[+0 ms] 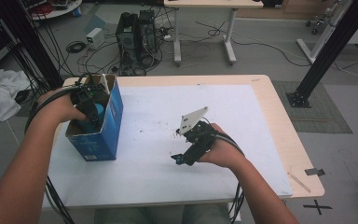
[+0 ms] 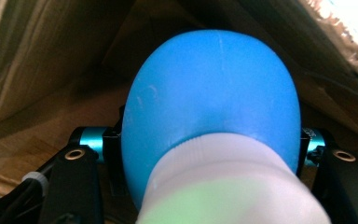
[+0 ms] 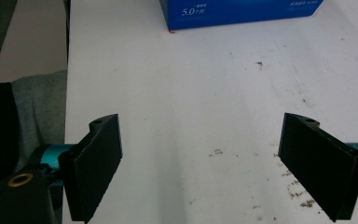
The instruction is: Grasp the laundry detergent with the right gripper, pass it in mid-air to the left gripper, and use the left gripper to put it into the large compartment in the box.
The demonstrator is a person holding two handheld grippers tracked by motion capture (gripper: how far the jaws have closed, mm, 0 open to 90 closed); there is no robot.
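Observation:
An open blue cardboard box stands at the table's left; its blue side shows far off in the right gripper view. My left gripper reaches down into it. Between its jaws sits a rounded blue bottle with a white end toward the camera, and the left gripper has its pads against the bottle's two sides. Brown cardboard walls surround it. My right gripper rests low over the white mat at the table's middle; in its own view the right gripper is open with nothing between the jaws.
A white mat covers most of the wooden table and has a few dark specks. On the floor behind are a computer tower, cables and a desk's legs. Black frame posts stand at the right.

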